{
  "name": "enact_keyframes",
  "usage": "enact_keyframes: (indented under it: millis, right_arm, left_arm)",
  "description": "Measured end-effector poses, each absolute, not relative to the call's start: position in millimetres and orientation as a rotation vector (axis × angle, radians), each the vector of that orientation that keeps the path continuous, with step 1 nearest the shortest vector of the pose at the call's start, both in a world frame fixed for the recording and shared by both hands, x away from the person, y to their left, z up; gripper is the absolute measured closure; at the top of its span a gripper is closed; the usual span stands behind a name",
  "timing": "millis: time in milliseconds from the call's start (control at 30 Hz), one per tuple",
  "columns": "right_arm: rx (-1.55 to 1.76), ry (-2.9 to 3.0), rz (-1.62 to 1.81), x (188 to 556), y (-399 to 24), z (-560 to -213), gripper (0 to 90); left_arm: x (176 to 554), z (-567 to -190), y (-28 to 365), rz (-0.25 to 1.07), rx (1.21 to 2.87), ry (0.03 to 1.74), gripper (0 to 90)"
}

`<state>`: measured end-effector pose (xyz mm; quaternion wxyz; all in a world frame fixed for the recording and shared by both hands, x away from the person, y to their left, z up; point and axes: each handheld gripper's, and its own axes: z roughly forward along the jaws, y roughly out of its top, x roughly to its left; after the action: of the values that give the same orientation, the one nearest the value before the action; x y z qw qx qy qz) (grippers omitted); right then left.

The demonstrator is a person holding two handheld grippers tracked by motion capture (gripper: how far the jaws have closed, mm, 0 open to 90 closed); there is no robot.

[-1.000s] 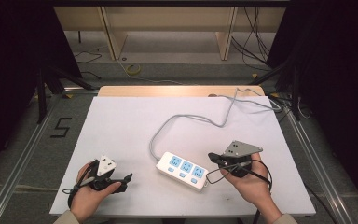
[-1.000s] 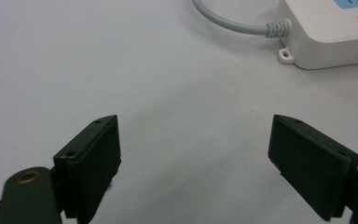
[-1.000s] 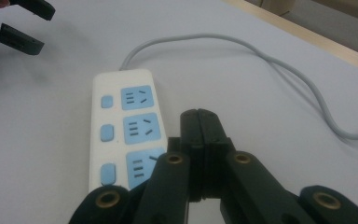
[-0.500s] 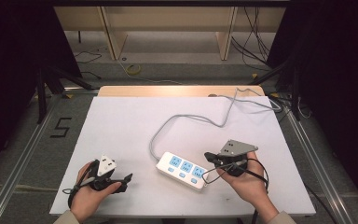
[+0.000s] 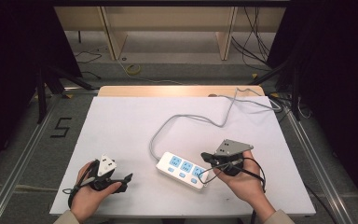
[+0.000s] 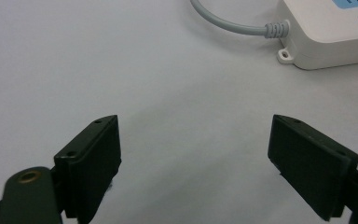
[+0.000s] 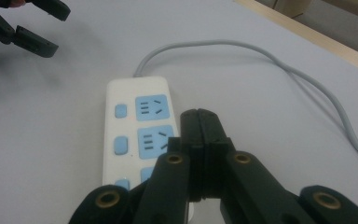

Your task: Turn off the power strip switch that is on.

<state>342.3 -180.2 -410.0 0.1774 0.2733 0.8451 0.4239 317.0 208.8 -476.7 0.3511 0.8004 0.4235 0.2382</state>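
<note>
Right gripper [image 7: 200, 122], fingers pressed together and empty, hovers over the white three-socket power strip [image 5: 182, 169] mid-desk, seemingly to press a switch; left gripper [image 6: 196, 163] waits, fingers apart, empty.

Right claw [image 5: 208, 157], jaws pressed together, now nearer over the power strip [image 5: 182, 169].

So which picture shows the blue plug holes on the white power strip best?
The right gripper view: the power strip lies close, sockets and switches facing the camera. The high view shows it whole but small. The left gripper view catches just its cable end.
</note>
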Motion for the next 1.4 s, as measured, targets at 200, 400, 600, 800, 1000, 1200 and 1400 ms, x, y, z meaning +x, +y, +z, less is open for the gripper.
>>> enact_keyframes:
  millis: [200, 400, 600, 800, 1000, 1200, 1400]
  right_arm:
    - [0.76, 2.401, 1.197, 343, -176, -410, 90.0]
    - [0.757, 2.407, 1.2, 344, -173, -410, 90.0]
    - [0.748, 2.419, 1.195, 344, -169, -410, 90.0]
    - [0.737, 2.425, 1.197, 345, -165, -410, 90.0]
    - [0.725, 2.432, 1.195, 347, -161, -410, 90.0]
    - [0.724, 2.433, 1.205, 348, -158, -407, 90.0]
    - [0.719, 2.455, 1.197, 349, -152, -409, 90.0]
  left_arm:
    - [317, -477, 209, 0.617, 2.072, 1.095, 16.8]
    - [317, -476, 209, 0.617, 2.072, 1.095, 16.8]
    - [317, -477, 208, 0.616, 2.072, 1.095, 16.8]
    - [317, -477, 208, 0.616, 2.071, 1.095, 16.9]
    - [317, -477, 208, 0.615, 2.071, 1.094, 16.9]
    - [317, -477, 207, 0.613, 2.073, 1.091, 16.9]
    - [317, -476, 207, 0.615, 2.073, 1.089, 16.9]
